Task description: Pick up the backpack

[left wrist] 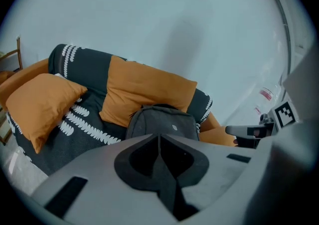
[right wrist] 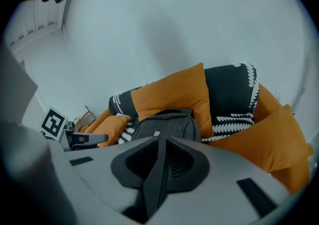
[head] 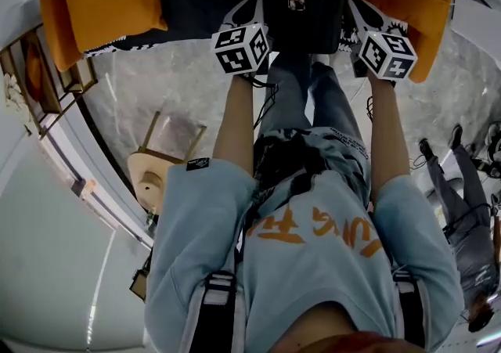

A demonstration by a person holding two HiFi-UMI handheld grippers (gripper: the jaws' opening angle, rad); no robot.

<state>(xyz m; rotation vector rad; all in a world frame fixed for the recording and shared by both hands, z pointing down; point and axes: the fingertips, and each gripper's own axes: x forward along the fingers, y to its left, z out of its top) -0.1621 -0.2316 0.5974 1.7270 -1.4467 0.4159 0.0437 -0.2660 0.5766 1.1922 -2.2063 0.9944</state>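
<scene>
On the dark sofa [left wrist: 94, 100], against an orange cushion [left wrist: 144, 89], the backpack [left wrist: 162, 121] is seen upright. The left gripper [left wrist: 159, 139] and right gripper [right wrist: 160, 141] are held short of it, jaws closed, nothing gripped.

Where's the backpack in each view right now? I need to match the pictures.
Head view: backpack top centre, on the sofa.
Left gripper view: backpack centre, before an orange cushion.
Right gripper view: backpack centre, before that cushion.
Shared landmark: the black, white-patterned sofa.
</scene>
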